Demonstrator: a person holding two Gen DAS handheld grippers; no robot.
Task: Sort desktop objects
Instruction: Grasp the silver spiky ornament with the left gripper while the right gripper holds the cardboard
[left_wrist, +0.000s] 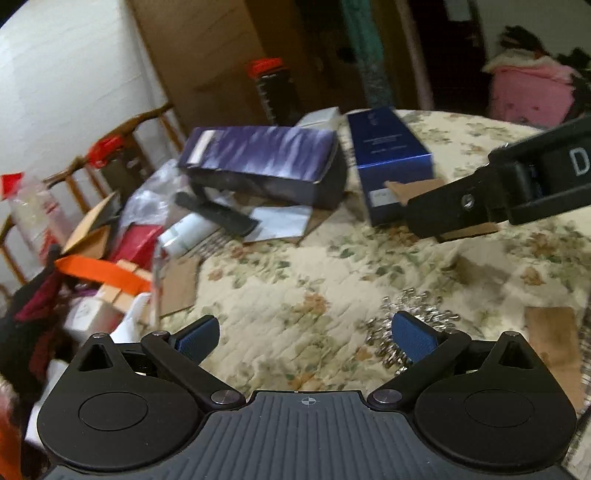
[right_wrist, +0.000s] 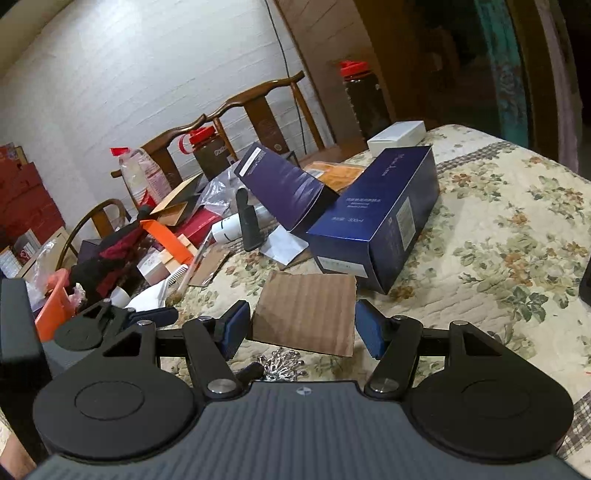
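Both grippers, left gripper (left_wrist: 306, 334) and right gripper (right_wrist: 301, 325), gape wide, holding nothing; clutter still crowds the table's (right_wrist: 517, 236) far edge, sorting barely begun.

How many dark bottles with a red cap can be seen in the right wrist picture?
2. One bottle stands beyond the table's far edge, behind the small white box. The other bottle stands at the left, before the wooden chairs. The clutter may hide more.
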